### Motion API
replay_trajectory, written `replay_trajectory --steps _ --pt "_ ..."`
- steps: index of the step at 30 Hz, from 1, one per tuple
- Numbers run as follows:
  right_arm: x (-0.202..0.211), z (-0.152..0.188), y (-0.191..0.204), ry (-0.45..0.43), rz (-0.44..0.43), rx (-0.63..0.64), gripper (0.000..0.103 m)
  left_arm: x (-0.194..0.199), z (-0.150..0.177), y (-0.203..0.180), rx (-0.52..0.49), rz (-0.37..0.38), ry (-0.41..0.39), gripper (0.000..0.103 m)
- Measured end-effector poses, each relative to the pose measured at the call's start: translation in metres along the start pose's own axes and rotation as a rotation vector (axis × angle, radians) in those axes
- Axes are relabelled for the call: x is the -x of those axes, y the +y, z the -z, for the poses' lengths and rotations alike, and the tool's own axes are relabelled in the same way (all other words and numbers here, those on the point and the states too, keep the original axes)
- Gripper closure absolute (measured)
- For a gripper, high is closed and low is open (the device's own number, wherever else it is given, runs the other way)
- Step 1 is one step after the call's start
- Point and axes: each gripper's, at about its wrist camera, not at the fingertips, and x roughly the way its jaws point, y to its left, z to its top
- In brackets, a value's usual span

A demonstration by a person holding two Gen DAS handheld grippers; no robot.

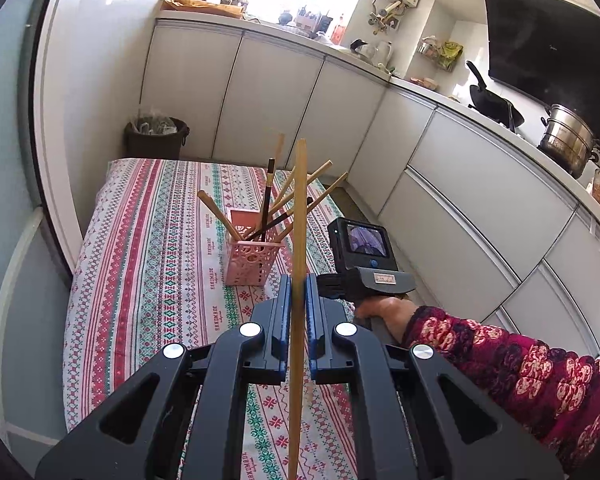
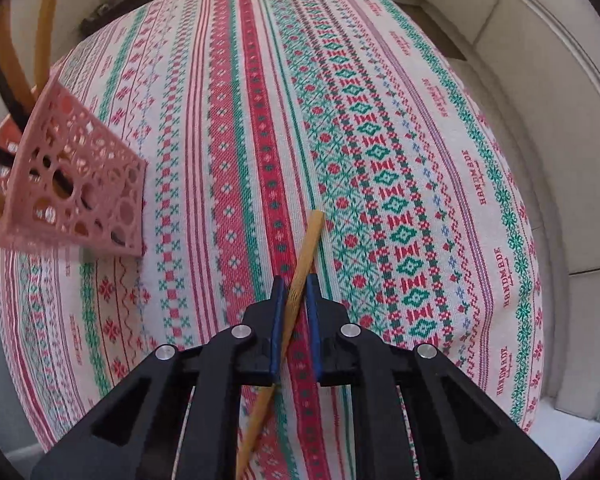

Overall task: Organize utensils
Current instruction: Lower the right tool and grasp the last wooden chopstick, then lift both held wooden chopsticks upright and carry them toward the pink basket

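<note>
My left gripper (image 1: 298,280) is shut on a pale bamboo chopstick (image 1: 300,208) that stands almost upright between its blue pads. Beyond it a pink perforated basket (image 1: 248,260) on the striped tablecloth (image 1: 148,240) holds several wooden and dark chopsticks, fanned out. My right gripper (image 2: 296,284) points steeply down at the cloth, shut on a second bamboo chopstick (image 2: 310,236) that runs diagonally between its pads. The pink basket (image 2: 76,184) sits to its upper left. In the left wrist view the right gripper's camera housing (image 1: 366,240) shows just right of the basket, held by a hand in a patterned sleeve (image 1: 520,368).
White cabinet fronts (image 1: 460,200) run along the table's far and right sides with a narrow floor gap. A dark bin (image 1: 156,138) stands past the table's far end. The counter above carries a steel pot (image 1: 568,144) and a black wok (image 1: 496,104).
</note>
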Motion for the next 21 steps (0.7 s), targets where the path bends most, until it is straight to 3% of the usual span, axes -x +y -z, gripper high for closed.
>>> replay_trajectory --steps 7,10,14,18,21 --pt "0.012 0.039 -0.030 0.140 -0.075 0.204 0.094 -0.003 0.000 0.000 0.004 0.015 0.010 0.097" --pt "0.023 0.070 -0.048 0.209 -0.089 0.213 0.094 -0.007 0.000 -0.001 0.000 0.013 0.019 0.097" --pt "0.006 0.053 -0.030 0.263 -0.087 0.190 0.094 -0.010 0.001 0.000 0.005 0.004 0.026 0.097" --pt "0.008 0.040 -0.021 0.216 -0.064 0.196 0.095 -0.009 0.002 -0.001 0.003 0.004 0.026 0.097" --pt "0.021 0.063 -0.019 0.053 -0.059 0.214 0.095 -0.010 0.002 -0.002 0.004 0.004 0.024 0.097"
